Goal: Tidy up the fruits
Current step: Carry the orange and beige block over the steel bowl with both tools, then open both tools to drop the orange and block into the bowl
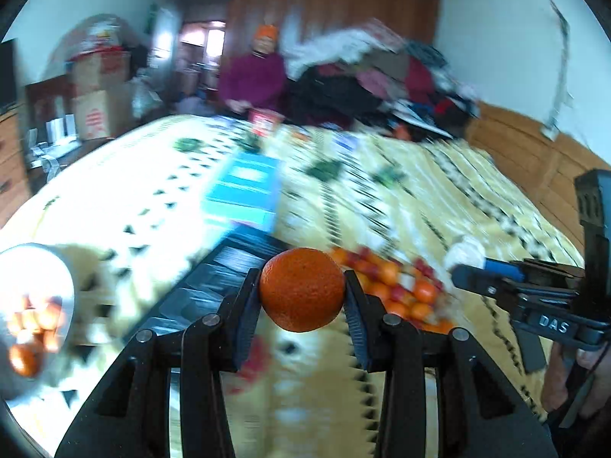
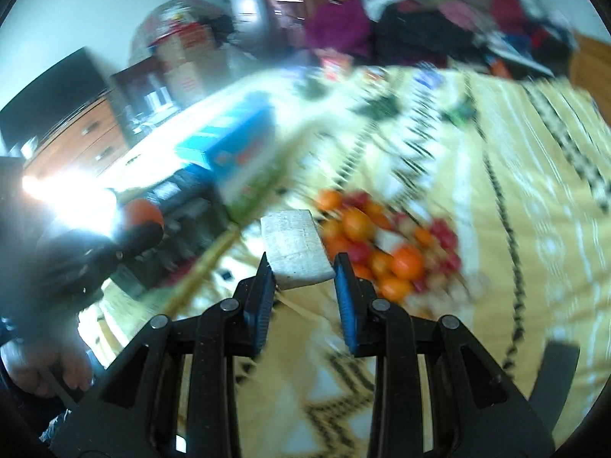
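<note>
Your left hand-held gripper [image 1: 302,297] is closed to a narrow gap on a round orange tangerine with dimpled peel [image 1: 302,289], its blue pads pressing the fruit from both sides and carrying it clear of the bed. Your right hand-held gripper [image 2: 303,276] is clamped on a pale, whitish rectangular block with a rough top [image 2: 296,250], which sticks out forward between the blue pads; what the block is made of you cannot tell.

Just beyond both grippers, a loose heap of small orange and red fruits [image 2: 382,244] lies on the yellow bedspread with black zigzag bands [image 1: 439,198]. To the near left, a round grey bowl [image 1: 57,267] holds several more orange fruits. A black tray with ribbed compartments [image 1: 214,278] sits left of the held tangerine, and a blue-and-white flat box [image 1: 244,191] lies beyond it. At the far edge of the bed sits a person in a purple top [image 1: 254,80], beside a pile of clothes [image 1: 382,76].
</note>
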Action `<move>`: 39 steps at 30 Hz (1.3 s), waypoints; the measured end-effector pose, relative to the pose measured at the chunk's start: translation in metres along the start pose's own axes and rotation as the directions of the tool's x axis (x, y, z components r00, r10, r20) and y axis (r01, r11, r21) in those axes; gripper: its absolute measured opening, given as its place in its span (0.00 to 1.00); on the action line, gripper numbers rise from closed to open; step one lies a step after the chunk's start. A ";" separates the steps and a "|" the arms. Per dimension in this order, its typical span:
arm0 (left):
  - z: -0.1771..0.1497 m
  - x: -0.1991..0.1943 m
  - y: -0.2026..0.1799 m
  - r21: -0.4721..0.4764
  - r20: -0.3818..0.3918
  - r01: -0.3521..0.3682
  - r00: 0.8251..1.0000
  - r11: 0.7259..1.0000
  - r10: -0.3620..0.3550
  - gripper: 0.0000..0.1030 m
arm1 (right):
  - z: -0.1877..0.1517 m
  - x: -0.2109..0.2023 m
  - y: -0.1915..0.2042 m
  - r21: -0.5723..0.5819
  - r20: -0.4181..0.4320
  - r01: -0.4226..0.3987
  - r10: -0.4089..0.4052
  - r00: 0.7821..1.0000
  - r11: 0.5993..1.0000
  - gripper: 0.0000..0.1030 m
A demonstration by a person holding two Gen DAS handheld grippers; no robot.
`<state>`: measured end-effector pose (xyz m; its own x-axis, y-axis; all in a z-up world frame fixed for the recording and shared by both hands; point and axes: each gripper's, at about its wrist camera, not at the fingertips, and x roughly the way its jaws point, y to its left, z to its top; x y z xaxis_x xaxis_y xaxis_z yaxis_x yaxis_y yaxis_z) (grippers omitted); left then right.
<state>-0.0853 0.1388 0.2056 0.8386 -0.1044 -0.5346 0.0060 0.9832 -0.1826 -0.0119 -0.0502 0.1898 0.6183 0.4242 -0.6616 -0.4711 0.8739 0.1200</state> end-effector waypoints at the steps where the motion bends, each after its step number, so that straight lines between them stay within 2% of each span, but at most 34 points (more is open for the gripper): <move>1: 0.006 -0.009 0.021 -0.027 0.017 -0.033 0.999 0.999 0.034 0.42 | 0.010 0.004 0.018 -0.030 0.002 -0.015 0.015 1.000 0.999 0.30; 6: 0.019 -0.052 0.117 -0.160 0.077 -0.186 0.977 0.969 0.200 0.42 | 0.048 0.031 0.113 -0.182 -0.015 -0.096 0.095 0.995 0.979 0.30; 11: 0.009 -0.073 0.198 -0.260 0.061 -0.297 0.944 0.919 0.323 0.42 | 0.067 0.061 0.201 -0.306 -0.064 -0.173 0.161 0.985 0.936 0.30; 15: -0.008 -0.076 0.237 -0.318 0.019 -0.342 0.930 0.884 0.367 0.42 | 0.072 0.086 0.260 -0.358 -0.111 -0.236 0.210 0.971 0.904 0.30; 19: -0.024 -0.079 0.269 -0.369 -0.023 -0.364 0.923 0.855 0.383 0.42 | 0.067 0.111 0.304 -0.378 -0.185 -0.303 0.249 0.951 0.875 0.30; 24: -0.041 -0.077 0.297 -0.404 -0.065 -0.375 0.922 0.835 0.382 0.41 | 0.059 0.133 0.334 -0.370 -0.264 -0.353 0.267 0.927 0.859 0.30; 33: -0.057 -0.068 0.317 -0.428 -0.116 -0.378 0.924 0.821 0.365 0.41 | 0.047 0.160 0.359 -0.366 -0.330 -0.339 0.220 0.918 0.866 0.30; 39: -0.059 -0.061 0.322 -0.421 -0.136 -0.380 0.924 0.824 0.356 0.41 | 0.044 0.168 0.364 -0.359 -0.346 -0.337 0.212 0.914 0.870 0.30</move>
<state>-0.1666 0.4526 0.1306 0.7031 0.2335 -0.6717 -0.5429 0.7863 -0.2949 -0.0521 0.3490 0.1547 0.2478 0.4907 -0.8354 -0.8442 0.5324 0.0623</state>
